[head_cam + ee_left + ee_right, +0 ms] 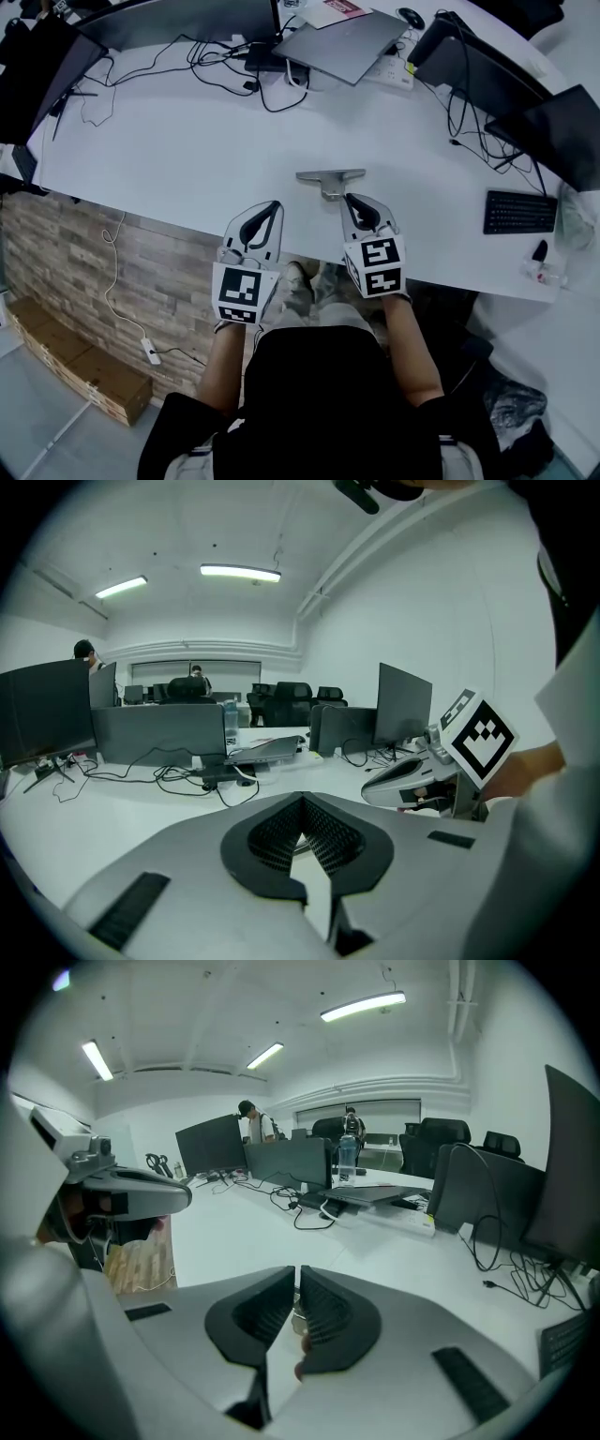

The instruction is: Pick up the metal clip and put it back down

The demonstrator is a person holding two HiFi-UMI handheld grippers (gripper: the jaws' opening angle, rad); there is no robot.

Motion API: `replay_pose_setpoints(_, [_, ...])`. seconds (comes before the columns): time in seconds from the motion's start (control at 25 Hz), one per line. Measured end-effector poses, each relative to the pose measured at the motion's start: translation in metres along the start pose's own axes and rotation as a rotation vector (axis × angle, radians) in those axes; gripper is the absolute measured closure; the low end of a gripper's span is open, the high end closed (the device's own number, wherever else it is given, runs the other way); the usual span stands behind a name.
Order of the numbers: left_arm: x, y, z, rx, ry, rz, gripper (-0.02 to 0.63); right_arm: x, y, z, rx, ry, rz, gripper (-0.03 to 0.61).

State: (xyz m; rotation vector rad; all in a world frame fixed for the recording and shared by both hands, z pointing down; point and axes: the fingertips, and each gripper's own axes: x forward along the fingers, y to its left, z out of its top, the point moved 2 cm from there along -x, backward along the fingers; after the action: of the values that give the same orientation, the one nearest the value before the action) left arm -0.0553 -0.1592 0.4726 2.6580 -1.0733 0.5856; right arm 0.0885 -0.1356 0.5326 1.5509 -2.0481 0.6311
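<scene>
The metal clip [330,177], a grey T-shaped piece, lies flat on the white desk [169,150] near its front edge. My right gripper [350,199] hovers just right of the clip's stem, its tips close to it, with the jaws shut and nothing held. In the right gripper view the pads of the right gripper [296,1274] meet, and a sliver of metal [299,1313] shows through the gap below them. My left gripper [276,205] is to the left of the clip, over the desk's front edge. Its tips [302,801] touch and hold nothing.
A black keyboard [520,213] lies at the right, and dark monitors [487,70] stand behind it. A closed laptop [352,45] and tangled cables [225,61] fill the back of the desk. Below the front edge, cardboard boxes [84,370] sit on the floor.
</scene>
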Motion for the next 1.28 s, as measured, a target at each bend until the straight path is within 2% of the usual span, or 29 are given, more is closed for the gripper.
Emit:
replay_pose_setpoints(0.4, [0.017,-0.003,-0.024,-0.017,0.051,-0.021,0.604,0.027,0.000,-0.032,-0.037,0.079,0.031,0.551])
replay_pose_setpoints(0.72, [0.020,-0.002,-0.038,-0.028,0.077,-0.019,0.604,0.043,0.002,-0.048,-0.028,0.132,0.029,0.545])
replay_pose_setpoints(0.8, [0.020,-0.002,-0.042,-0.028,0.084,-0.018,0.604,0.048,0.003,-0.052,-0.023,0.144,0.034,0.491])
replay_pose_setpoints(1.08, [0.020,0.000,-0.052,-0.036,0.103,-0.014,0.604,0.068,0.002,-0.065,0.020,0.166,0.020,0.373])
replay_pose_setpoints(1.28, [0.021,0.002,-0.062,-0.043,0.121,-0.008,0.604,0.083,-0.003,-0.077,0.048,0.168,-0.005,0.322])
